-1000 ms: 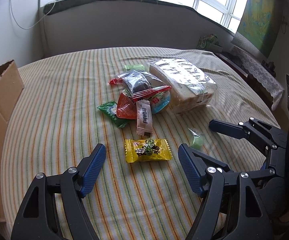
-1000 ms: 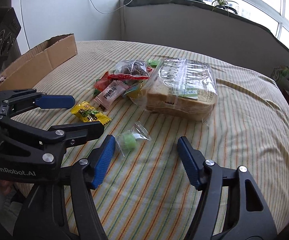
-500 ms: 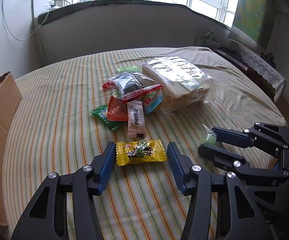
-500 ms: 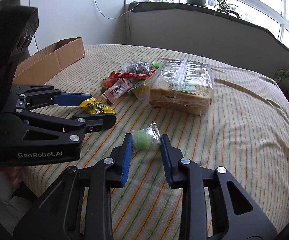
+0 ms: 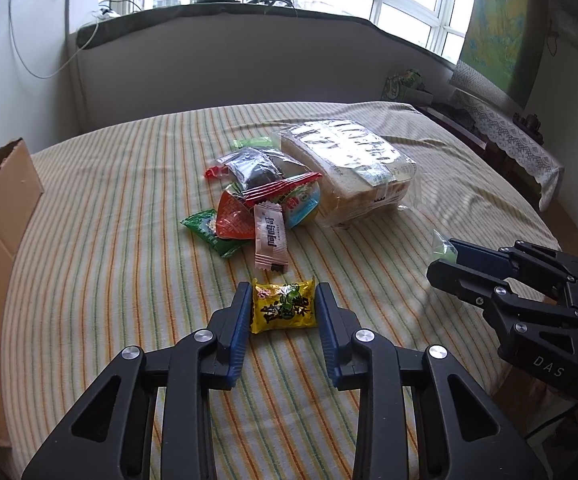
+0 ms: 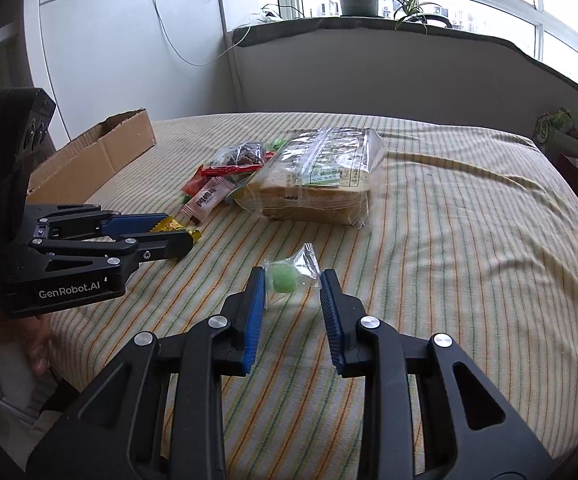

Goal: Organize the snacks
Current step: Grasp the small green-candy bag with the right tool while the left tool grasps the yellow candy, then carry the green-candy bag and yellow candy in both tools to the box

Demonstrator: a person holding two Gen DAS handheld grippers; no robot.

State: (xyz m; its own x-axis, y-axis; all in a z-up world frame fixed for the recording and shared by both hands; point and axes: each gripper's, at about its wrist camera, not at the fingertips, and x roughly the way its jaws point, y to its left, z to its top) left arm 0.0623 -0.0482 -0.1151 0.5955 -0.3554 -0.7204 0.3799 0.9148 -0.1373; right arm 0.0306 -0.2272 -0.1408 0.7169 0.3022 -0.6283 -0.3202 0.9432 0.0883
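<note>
Both grippers had narrowed since the earlier frame: the left gripper, closing, pinched the yellow candy on the bed. Right gripper clamped the green candy's wrapper. Lifting slowly should keep both crinkly packets from slipping before the cardboard box.

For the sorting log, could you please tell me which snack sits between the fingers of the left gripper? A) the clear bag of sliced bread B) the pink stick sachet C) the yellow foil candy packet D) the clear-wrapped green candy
C: the yellow foil candy packet sits between the closing left gripper fingers.
</note>
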